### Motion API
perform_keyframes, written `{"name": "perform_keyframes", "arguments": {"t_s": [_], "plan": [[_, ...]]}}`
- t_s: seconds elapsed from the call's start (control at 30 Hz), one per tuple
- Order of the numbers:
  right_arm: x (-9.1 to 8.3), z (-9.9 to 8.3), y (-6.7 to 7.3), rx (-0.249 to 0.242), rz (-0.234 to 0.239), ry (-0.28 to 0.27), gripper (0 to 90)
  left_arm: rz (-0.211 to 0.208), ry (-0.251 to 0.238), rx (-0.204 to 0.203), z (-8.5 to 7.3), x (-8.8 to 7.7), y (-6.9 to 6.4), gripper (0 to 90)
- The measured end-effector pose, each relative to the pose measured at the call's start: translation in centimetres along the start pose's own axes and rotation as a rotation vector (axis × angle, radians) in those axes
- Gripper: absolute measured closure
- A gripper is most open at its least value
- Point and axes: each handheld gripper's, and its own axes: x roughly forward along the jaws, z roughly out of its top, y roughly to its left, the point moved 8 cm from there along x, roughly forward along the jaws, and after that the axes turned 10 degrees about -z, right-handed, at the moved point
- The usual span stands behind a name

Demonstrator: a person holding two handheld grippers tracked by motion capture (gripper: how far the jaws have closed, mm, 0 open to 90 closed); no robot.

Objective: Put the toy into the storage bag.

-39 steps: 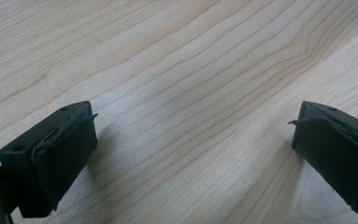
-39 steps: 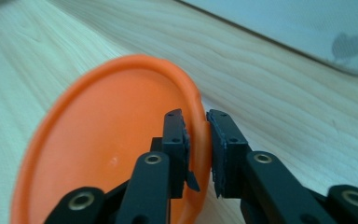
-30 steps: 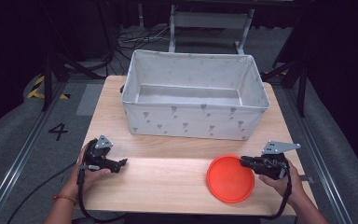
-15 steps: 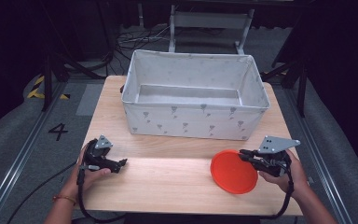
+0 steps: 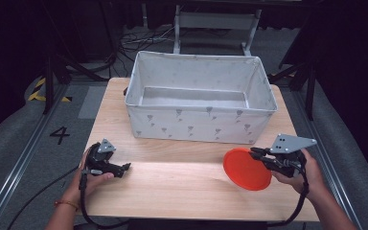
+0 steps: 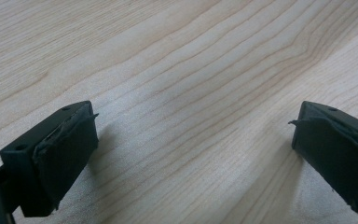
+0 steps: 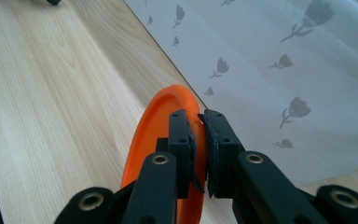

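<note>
The high view looks forward and down from above the near edge of the wooden table (image 5: 187, 191). The left gripper view sits close over that table (image 6: 177, 70), facing along its grain. The right gripper view looks across it (image 7: 51, 107) toward the fabric bin (image 7: 279, 70), shared with the high view (image 5: 199, 127).

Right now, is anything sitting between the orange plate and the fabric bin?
Nothing visible. The right gripper is clamped on the orange plate, just in front of the fabric bin; bare table lies between them.
</note>
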Motion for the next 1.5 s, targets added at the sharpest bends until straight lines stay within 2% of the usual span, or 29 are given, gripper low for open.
{"name": "perform_keyframes", "arguments": {"t_s": [0.43,0.77,0.9,1.03,1.1,1.23,1.3,1.4,1.5], "plan": [[-3.6,3.4,-1.1,-0.033,-0.005,-0.06,82.6,0.002,-0.001,0.003,0.0,0.0,0.0,0.5],[-6.5,6.3,-2.9,-0.045,-0.036,-0.099,82.5,0.0,0.0,0.0,0.0,0.0,0.0,0.5],[-7.0,7.2,-3.5,-0.048,-0.043,-0.105,82.5,0.0,0.0,0.0,0.0,0.0,0.0,0.5],[-8.0,9.1,-4.5,-0.065,-0.053,-0.112,82.6,0.002,0.0,0.003,0.0,0.0,0.0,0.5],[-8.2,9.4,-4.7,-0.07,-0.055,-0.112,82.5,0.002,-0.001,0.003,0.0,0.0,0.0,0.5],[-9.2,11.9,-6.0,-0.09,-0.074,-0.128,82.6,0.0,0.0,0.0,0.0,0.0,0.0,0.5],[-9.2,12.2,-6.2,-0.09,-0.075,-0.131,82.6,0.002,-0.001,0.002,0.0,0.0,0.0,0.5],[-9.2,13.9,-7.3,-0.085,-0.071,-0.14,82.6,0.0,0.0,0.0,0.0,0.0,0.0,0.5],[-9.0,14.7,-8.1,-0.081,-0.08,-0.141,82.6,0.002,0.0,0.003,0.0,0.0,0.0,0.5]]}}
